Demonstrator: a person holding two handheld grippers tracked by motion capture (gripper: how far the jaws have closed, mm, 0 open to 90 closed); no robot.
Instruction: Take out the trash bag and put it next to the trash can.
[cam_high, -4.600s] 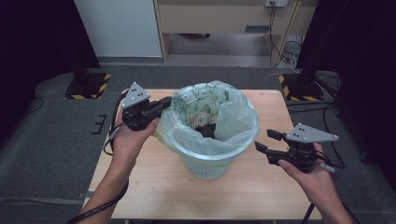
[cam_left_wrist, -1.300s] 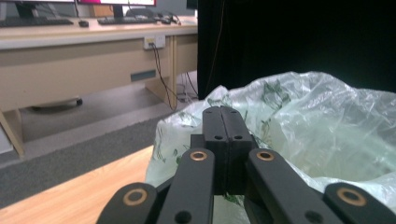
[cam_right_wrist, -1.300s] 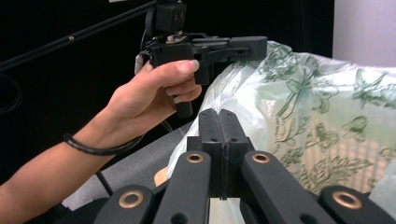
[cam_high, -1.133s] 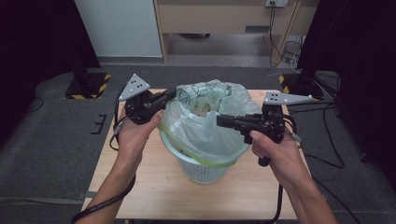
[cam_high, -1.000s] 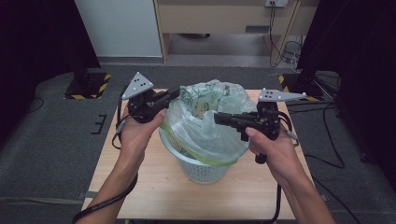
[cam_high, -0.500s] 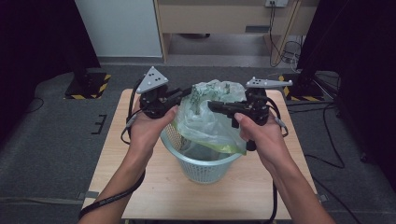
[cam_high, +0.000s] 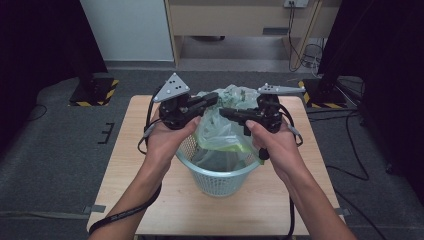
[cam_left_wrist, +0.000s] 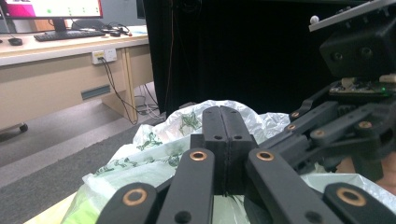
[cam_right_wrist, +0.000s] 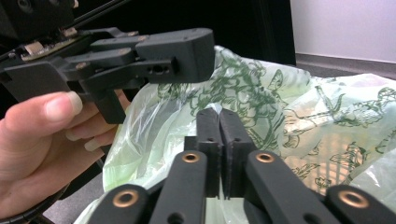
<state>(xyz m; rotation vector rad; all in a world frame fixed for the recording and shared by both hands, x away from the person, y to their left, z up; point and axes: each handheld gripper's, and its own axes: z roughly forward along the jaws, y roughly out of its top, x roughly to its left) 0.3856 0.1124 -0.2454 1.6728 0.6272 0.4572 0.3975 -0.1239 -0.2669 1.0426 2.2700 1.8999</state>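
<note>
We draw both grippers inward since a second ago: left gripper (cam_high: 210, 98) and right gripper (cam_high: 227, 112), fingers clamped on the bag liner (cam_high: 225, 132), gather its mouth above the basket (cam_high: 220, 177) mid-worktop (cam_high: 150, 200). Liner looks ready for lifting out.
</note>
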